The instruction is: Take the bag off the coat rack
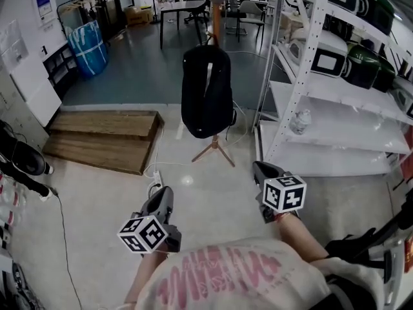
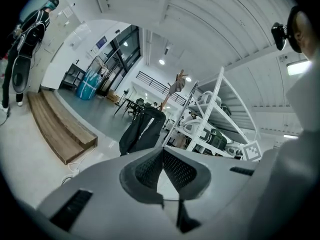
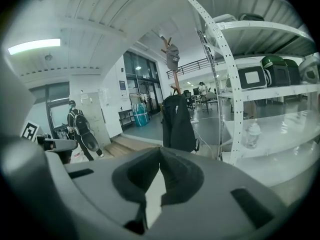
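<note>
A black bag (image 1: 206,90) hangs on a wooden coat rack (image 1: 215,148) that stands on the pale floor some way ahead of me. The same bag (image 2: 142,132) shows beyond the jaw tips in the left gripper view, and the bag (image 3: 176,123) hangs under the rack's top hooks (image 3: 171,51) in the right gripper view. My left gripper (image 1: 161,199) is low at the left, shut, with nothing held. My right gripper (image 1: 264,170) is low at the right, also shut and empty. Both stand well short of the bag.
White metal shelving (image 1: 303,76) with appliances and a bottle (image 1: 300,121) runs along the right, close beside the rack. A low wooden platform (image 1: 103,137) lies at the left, a white cable (image 1: 158,166) trails on the floor. Tables and chairs (image 1: 187,8) stand far back.
</note>
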Available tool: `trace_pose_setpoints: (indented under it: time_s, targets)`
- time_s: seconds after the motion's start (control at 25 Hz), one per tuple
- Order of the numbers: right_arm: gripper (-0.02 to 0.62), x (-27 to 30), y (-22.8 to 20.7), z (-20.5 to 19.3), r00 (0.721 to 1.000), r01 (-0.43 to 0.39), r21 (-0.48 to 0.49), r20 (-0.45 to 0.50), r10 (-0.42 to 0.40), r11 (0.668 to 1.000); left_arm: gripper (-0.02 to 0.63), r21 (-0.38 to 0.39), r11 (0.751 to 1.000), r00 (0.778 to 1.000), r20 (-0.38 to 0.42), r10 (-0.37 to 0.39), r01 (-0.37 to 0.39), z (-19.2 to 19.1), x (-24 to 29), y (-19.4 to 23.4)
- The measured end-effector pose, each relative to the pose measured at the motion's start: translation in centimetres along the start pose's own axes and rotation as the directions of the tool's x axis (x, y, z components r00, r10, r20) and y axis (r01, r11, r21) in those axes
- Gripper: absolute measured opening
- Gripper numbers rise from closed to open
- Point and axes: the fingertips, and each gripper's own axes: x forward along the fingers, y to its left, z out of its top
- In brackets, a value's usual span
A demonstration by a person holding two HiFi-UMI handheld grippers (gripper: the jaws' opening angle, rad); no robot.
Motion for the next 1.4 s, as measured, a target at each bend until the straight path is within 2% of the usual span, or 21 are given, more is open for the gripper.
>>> trace_pose_setpoints:
  time_s: [0.12, 0.44, 0.68, 0.88, 1.04, 1.4]
  targets:
    - [0.006, 1.1, -1.0, -0.5, 1.000, -0.009, -0.003, -0.009, 0.009, 1.000, 0.005, -0.005, 1.000, 1.000, 0.008, 0.020, -0.020, -0.7, 0.8, 0.5]
    - [0.006, 3.4, -2.7, -3.0, 0.998, -0.010, 0.044, -0.062, 0.013, 0.999, 0.005, -0.050, 0.994, 0.995, -0.044, 0.091, -0.093, -2.9, 1.7, 3.0]
    - [0.006, 6.2, -3.7, -2.4, 0.997, -0.012, 0.050, -0.075, 0.016, 0.999, 0.005, -0.056, 0.994, 0.994, -0.063, 0.087, -0.091, -2.4, 5.2, 4.0]
    - [0.006, 9.2, -5.1, -0.9, 0.998, -0.002, 0.077, -0.069, 0.008, 0.997, 0.005, -0.055, 0.995, 0.994, -0.066, 0.083, -0.087, -0.7, 9.3, 5.6]
    - [0.006, 12.7, -6.1, 0.7, 0.998, 0.013, 0.090, -0.068, -0.007, 0.996, 0.005, -0.041, 0.998, 0.997, -0.063, 0.045, -0.047, 2.0, 14.2, 6.9]
    - [0.006, 21.2, -8.9, 8.1, 0.997, 0.075, 0.099, -0.010, -0.075, 0.992, 0.005, -0.021, 0.998, 0.996, -0.070, -0.052, 0.051, 9.0, 26.0, 10.0]
